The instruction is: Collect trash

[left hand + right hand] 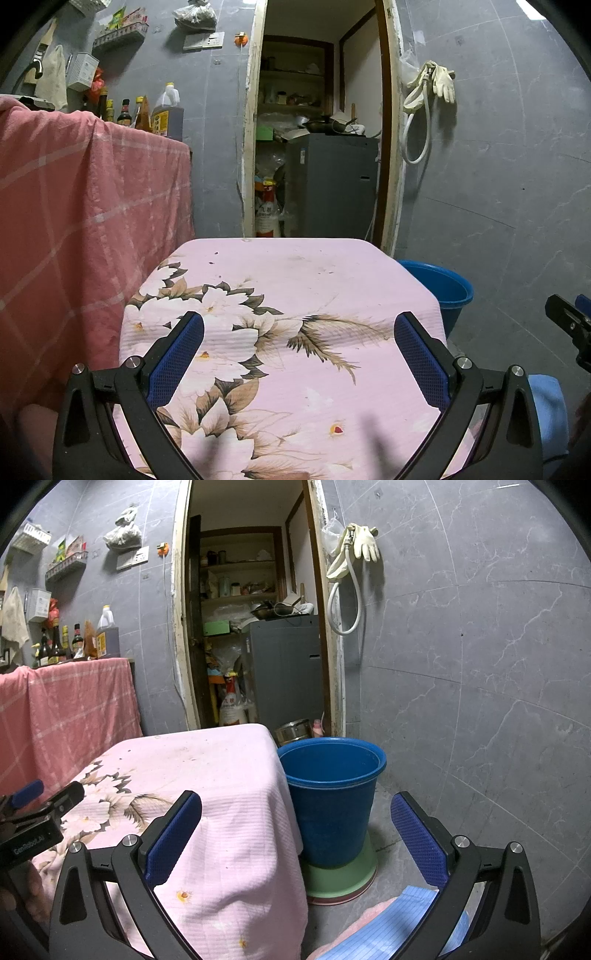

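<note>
- left gripper [298, 363] jaws spread wide, nothing between them, hovers over the pink floral cloth [288, 332] on the small table
- right gripper [295, 843] also spread wide and empty, aimed at the gap between table edge and blue bucket [332, 801]
- trash itself: none visible on the cloth in either view, only small dark specks near the far edge, too small to tell what they are; bucket interior looks empty from here, so the task's item can't be located
- blue striped fabric [388, 926] and a pink bit low under the right gripper, probably the person's clothing, can't tell
- risk: cloth hangs loose over the table corner, a low finger could snag it and drag it off
- risk: bucket stands on a green upturned basin [340, 878], just beside the table; a knock from the right gripper could tip it
- risk: both grippers sit near each other, left one shows at the edge of the right view, may collide if both reach centre
- risk: with no clear trash target, a grab may close on cloth instead
- counts: 2 grippers, 1 table cloth, 1 bucket, 1 basin
- further: 1 pink checked cloth [74, 206] on the counter, roughly 5–6 bottles [74, 642] on it, crowded so count is uncertain
- far: 1 doorway, 1 grey appliance [284, 668], 1 hose [347, 590], rubber gloves [365, 542] on the wall, pair or single unclear
</note>
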Available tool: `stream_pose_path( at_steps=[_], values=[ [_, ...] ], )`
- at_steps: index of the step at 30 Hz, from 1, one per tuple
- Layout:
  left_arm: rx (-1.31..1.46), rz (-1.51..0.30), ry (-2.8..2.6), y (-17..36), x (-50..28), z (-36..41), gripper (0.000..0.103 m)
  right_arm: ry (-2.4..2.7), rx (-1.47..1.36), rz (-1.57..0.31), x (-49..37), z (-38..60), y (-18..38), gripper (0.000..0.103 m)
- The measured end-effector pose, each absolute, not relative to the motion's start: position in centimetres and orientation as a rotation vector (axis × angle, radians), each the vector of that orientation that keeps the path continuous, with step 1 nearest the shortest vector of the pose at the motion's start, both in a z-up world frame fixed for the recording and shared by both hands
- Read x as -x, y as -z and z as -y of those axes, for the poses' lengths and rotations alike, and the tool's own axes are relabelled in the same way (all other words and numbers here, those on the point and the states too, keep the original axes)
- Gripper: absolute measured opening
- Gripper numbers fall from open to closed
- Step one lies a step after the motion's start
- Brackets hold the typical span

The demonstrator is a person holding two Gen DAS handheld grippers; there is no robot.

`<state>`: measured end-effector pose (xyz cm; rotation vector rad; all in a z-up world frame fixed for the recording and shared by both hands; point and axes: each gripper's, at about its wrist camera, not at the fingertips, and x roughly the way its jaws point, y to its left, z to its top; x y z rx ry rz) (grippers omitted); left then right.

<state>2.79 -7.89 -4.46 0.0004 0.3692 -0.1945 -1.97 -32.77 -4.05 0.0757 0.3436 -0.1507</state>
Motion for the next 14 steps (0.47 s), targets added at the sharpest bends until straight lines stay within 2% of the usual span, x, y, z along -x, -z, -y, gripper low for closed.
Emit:
stream_pose_path(
  at_steps=[14],
  values=[
    [-0.003, -0.376, 0.197, 4.64, -3.00, 7.36, 0.101, 0.150, -0.076, -0.342, 2.03, 32.76, 3.97, 0.103]
  ],
)
